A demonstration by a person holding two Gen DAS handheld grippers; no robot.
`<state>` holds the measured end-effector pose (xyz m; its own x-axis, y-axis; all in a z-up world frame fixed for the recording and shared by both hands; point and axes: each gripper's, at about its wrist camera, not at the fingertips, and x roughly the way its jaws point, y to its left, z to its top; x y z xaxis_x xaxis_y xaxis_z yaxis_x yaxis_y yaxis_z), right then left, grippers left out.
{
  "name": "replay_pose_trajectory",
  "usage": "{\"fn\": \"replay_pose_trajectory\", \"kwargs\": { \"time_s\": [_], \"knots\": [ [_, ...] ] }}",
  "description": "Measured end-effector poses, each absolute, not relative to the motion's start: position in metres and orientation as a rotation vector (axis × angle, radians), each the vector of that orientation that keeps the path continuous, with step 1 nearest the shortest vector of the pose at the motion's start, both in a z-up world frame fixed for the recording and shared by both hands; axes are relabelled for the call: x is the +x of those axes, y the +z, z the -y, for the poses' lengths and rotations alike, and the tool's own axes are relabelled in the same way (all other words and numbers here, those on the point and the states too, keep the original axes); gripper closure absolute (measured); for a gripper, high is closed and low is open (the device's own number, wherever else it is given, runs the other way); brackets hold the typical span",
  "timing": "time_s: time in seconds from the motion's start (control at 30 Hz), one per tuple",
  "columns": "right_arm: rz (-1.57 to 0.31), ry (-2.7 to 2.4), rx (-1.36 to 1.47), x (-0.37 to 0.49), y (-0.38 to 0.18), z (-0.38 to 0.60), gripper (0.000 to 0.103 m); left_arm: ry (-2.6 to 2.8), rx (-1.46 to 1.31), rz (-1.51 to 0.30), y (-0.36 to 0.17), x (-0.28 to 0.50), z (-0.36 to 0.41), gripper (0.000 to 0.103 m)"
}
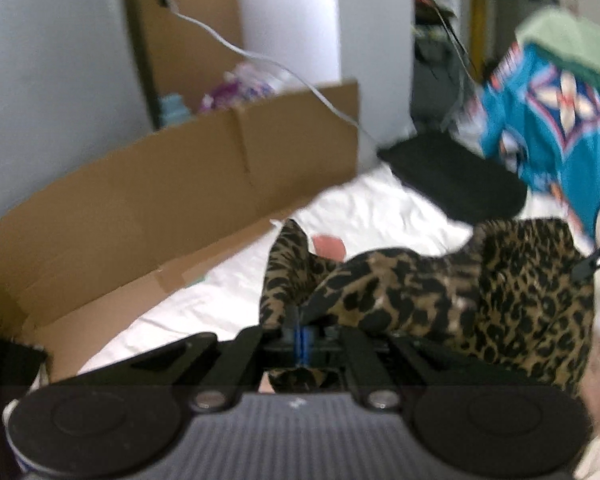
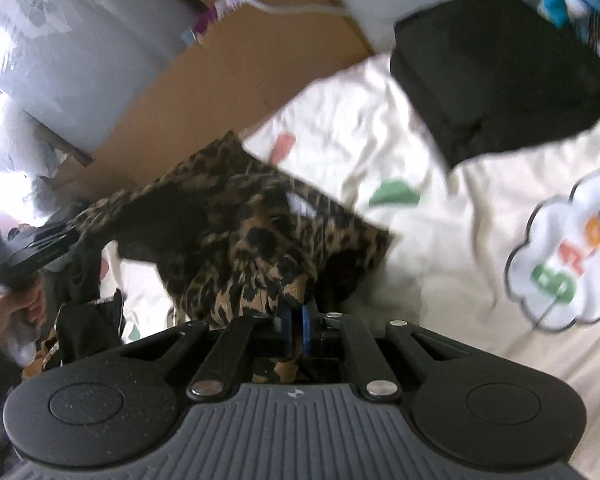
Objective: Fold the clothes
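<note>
1. A flattened cardboard box [image 1: 172,184] stood on edge along the bed [image 1: 380,208] at about 10 o'clock in the left wrist view; what lay behind it was too blurred to tell.
2. The bed sheet [image 2: 440,240] bore a white cloud-shaped patch [image 2: 568,256] at 3 o'clock in the right wrist view, with coloured letters, partly readable as "BABY".
3. The left tool [image 1: 302,334] was clamped tight on a fold of the leopard-print garment [image 1: 440,292], which hung bunched between both tools above the bed.
4. The right tool [image 2: 296,330] was likewise closed on the leopard-print garment.
5. A folded black garment [image 2: 496,80] lay on the bed at 1 o'clock in the right wrist view.
6. A teal patterned cloth [image 1: 552,120] lay at 2 o'clock in the left wrist view.
</note>
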<state>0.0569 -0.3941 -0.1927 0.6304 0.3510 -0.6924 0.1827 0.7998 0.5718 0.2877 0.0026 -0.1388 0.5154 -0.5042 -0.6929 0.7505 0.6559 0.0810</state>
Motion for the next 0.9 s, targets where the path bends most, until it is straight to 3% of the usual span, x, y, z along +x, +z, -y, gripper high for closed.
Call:
{"fn": "replay_pose_trajectory", "kwargs": {
  "time_s": [0.53, 0.9],
  "knots": [
    [-0.619, 0.135, 0.538, 0.015, -0.041, 0.41, 0.102, -0.771, 0.174, -0.527, 0.001, 0.198, -0.07, 0.102],
    [-0.5, 0.224, 0.464, -0.044, 0.047, 0.404, 0.102, -0.81, 0.138, -0.47, 0.061, 0.113, -0.098, 0.102]
  ]
}}
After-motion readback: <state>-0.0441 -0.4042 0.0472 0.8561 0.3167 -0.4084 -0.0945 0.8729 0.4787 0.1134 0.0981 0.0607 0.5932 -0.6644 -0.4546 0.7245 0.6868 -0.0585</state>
